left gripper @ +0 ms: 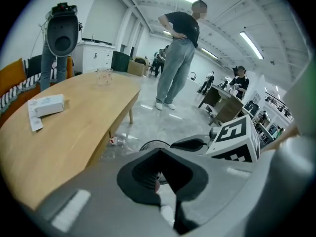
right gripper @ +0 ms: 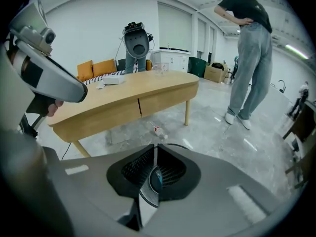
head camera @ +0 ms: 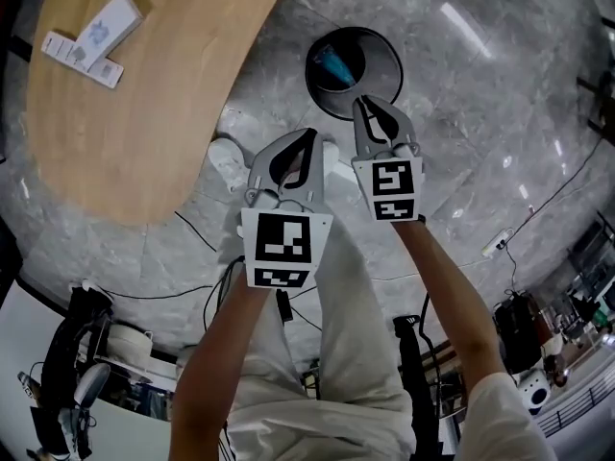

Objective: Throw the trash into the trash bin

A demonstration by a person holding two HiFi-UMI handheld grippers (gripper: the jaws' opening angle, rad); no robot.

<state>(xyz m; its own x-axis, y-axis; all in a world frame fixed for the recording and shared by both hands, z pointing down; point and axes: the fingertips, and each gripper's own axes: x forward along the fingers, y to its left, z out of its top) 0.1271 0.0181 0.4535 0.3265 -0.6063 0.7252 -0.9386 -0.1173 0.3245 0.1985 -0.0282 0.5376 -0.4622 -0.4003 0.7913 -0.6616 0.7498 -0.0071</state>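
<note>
A round black mesh trash bin point(head camera: 370, 75) stands on the grey floor, with something blue point(head camera: 336, 62) lying inside it. My right gripper point(head camera: 359, 102) is shut and empty, its tips over the bin's near rim. In the right gripper view the closed gripper point(right gripper: 154, 149) frames the bin point(right gripper: 170, 143) and the blue thing point(right gripper: 155, 180). My left gripper point(head camera: 311, 134) is shut too and holds nothing, just left of and nearer than the bin. A crushed bottle point(right gripper: 158, 130) lies on the floor by the table, also visible as the bottle point(left gripper: 114, 140).
A curved wooden table point(head camera: 183, 94) at the left carries white boxes point(head camera: 91, 36). A person point(left gripper: 177, 48) stands beyond the bin. Cables point(head camera: 192, 229) run over the floor. My own legs and a white shoe point(head camera: 228, 161) are below the grippers.
</note>
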